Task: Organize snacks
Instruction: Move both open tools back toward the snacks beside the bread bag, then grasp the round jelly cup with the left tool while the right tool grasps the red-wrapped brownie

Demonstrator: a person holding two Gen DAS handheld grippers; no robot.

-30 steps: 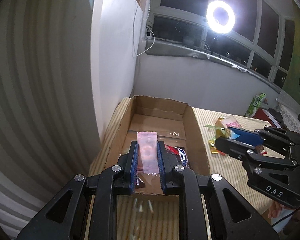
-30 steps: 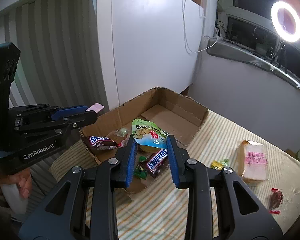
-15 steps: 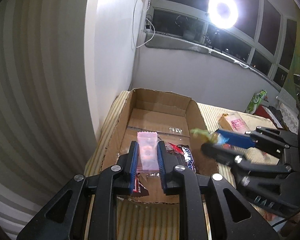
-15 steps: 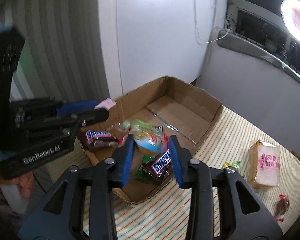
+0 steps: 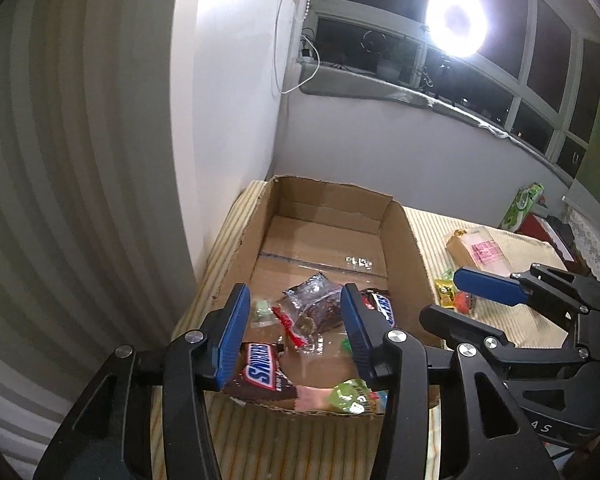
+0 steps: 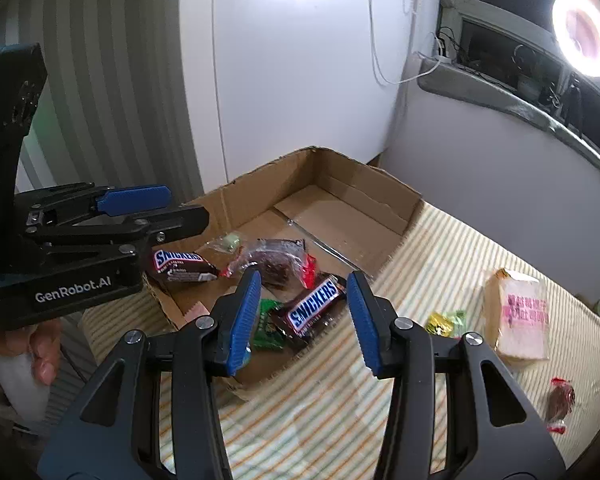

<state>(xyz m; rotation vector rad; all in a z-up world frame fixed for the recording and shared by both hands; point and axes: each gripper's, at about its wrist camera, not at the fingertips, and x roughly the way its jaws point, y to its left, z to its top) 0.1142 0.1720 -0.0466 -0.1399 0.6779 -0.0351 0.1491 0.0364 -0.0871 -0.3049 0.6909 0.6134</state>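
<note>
The open cardboard box [image 5: 404, 232] [image 6: 380, 200] lies on the striped tablecloth. In it are two Snickers bars [image 5: 260, 372] [image 6: 312, 308], a dark brown packet [image 5: 316, 304] [image 6: 278, 264] and a small pale green candy [image 5: 262, 310]. A pink packet [image 5: 312, 398] and a light green snack bag [image 5: 348, 394] lie at its near wall. My left gripper [image 5: 294, 330] [image 6: 168, 208] hangs over the box, jaws opening, with nothing between them. My right gripper [image 6: 304, 320] [image 5: 460, 304] is above the box's right side. Its jaws are opening too, apart from the Snickers below.
On the cloth right of the box lie a wrapped bread pack [image 6: 520, 316] [image 5: 480, 248], a yellow-green candy [image 6: 446, 322] and a red-brown candy [image 6: 560, 402]. A white wall [image 5: 228, 120] stands close behind the box. A hand [image 6: 32, 360] holds the left gripper.
The left gripper opened and let the pink packet fall to the box's near wall. The right gripper opened wider and the light green bag dropped out of it into the box.
</note>
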